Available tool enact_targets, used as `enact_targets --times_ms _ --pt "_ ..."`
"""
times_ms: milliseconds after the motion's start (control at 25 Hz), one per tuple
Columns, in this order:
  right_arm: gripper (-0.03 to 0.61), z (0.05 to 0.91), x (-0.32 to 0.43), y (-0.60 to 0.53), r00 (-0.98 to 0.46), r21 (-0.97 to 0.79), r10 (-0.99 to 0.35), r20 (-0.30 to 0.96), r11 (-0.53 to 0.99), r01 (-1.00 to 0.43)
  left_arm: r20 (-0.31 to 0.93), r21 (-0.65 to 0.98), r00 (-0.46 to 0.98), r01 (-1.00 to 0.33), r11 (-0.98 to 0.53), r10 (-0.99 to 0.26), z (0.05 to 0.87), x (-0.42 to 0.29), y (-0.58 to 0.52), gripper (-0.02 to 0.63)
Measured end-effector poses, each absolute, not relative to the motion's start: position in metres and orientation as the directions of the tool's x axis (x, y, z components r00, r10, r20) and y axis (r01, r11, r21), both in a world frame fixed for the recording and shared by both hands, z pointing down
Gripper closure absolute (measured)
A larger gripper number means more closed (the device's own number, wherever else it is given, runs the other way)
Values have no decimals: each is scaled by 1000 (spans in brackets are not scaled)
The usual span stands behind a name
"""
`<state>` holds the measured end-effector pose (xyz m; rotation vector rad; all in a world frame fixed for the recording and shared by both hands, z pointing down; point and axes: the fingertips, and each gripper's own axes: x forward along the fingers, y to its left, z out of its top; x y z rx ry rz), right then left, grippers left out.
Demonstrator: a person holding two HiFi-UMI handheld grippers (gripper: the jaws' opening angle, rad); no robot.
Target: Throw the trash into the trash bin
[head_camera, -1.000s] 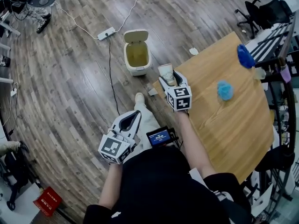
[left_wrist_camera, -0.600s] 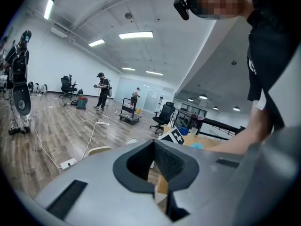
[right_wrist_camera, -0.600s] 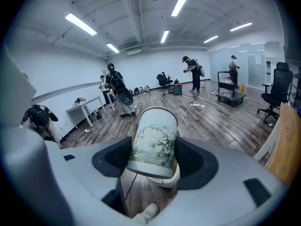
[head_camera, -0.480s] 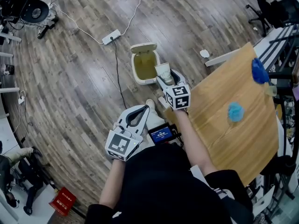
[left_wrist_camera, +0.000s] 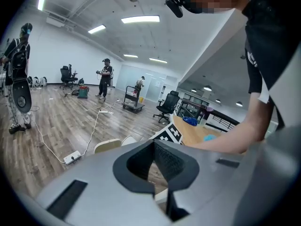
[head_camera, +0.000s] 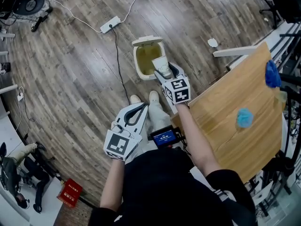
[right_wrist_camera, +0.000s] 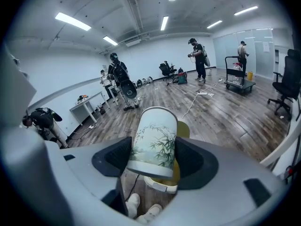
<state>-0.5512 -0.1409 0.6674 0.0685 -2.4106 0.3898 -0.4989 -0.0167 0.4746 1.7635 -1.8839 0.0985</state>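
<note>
Clamping one cup (right_wrist_camera: 154, 142), right gripper (right_wrist_camera: 155, 157) overhangs one trash bin (head_camera: 146, 55).

Wood floor (head_camera: 70, 79): open trash bin (head_camera: 146, 60), power strip (head_camera: 109, 24) far left, white scrap (head_camera: 212, 42) right. Table (head_camera: 221, 126) right: light-blue ball (head_camera: 244, 117), darker blue lump (head_camera: 272, 74) at far edge.

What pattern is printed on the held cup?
Green bamboo on the white cup, clearest in right gripper view.
</note>
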Motion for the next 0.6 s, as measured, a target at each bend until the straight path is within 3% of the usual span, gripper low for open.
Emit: enact_targets --times_ms 280,600 --pt "293 728 -582 -156 -738 -260 36 674 946 -192 476 358 143 -933 43 -867 550 -530 -33 609" --pt "293 843 -613 -166 -681 -273 58 730 938 -212 519 348 160 -937 36 -840 680 -573 -77 609"
